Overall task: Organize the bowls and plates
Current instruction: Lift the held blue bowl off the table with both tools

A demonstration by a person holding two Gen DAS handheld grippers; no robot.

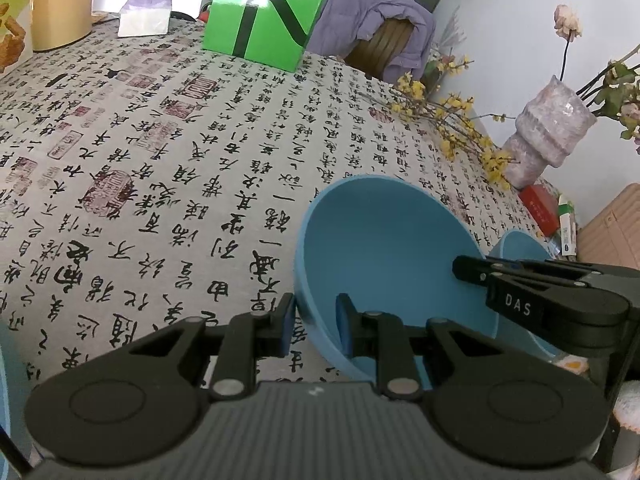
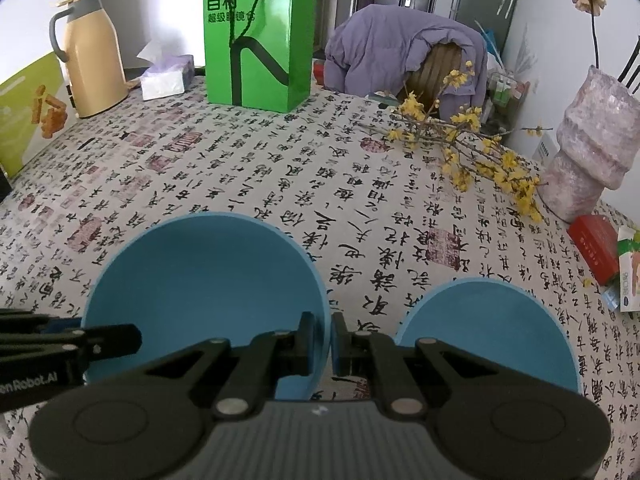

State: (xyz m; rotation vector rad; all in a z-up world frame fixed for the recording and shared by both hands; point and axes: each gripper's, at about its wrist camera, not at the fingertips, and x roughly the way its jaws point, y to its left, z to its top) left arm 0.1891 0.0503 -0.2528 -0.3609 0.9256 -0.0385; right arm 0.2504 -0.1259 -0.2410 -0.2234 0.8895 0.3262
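Left edge of the right wrist view: yellow-green box [image 2: 24, 116] with a snack picture, cut off by the frame, no text readable. Beside it a tan thermos jug [image 2: 94, 56] with grey handle, then a tissue box [image 2: 166, 76] with a tissue sticking up. Green paper bag [image 2: 256, 36] stands upright near the table's far edge, printed "目村" in large characters with a smaller line under it, partly crossed by the black cord handle and hard to read. Tablecloth [image 2: 280, 184] is covered in black calligraphy and red seal stamps, too dense to read out. Behind the table a purple jacket [image 2: 400, 48] drapes over a chair, chair mostly hidden. Large blue bowl [image 2: 200, 280] sits low left of centre, tilted up toward the camera. Left gripper [image 1: 314, 326] has its blue pads either side of this bowl's [image 1: 380, 252] near rim, one outside, one inside, clamped on it. Right gripper [image 2: 331, 344] is clamped on the same bowl's right rim, fingers nearly together with the thin wall between them. Each gripper shows in the other's view as a black arm; lettering "DAS" on one, "...on Robot.AI" on the other, its start cut off. Smaller blue bowl [image 2: 488, 336] sits on the cloth just right, its lower part hidden by the gripper body. Yellow flower branches [image 2: 472, 148] lie on the cloth by a pinkish stone-look vase [image 2: 592, 148]. Red box [image 2: 592, 248] and a white-green carton [image 2: 630, 272] at the right edge, print too small to read.
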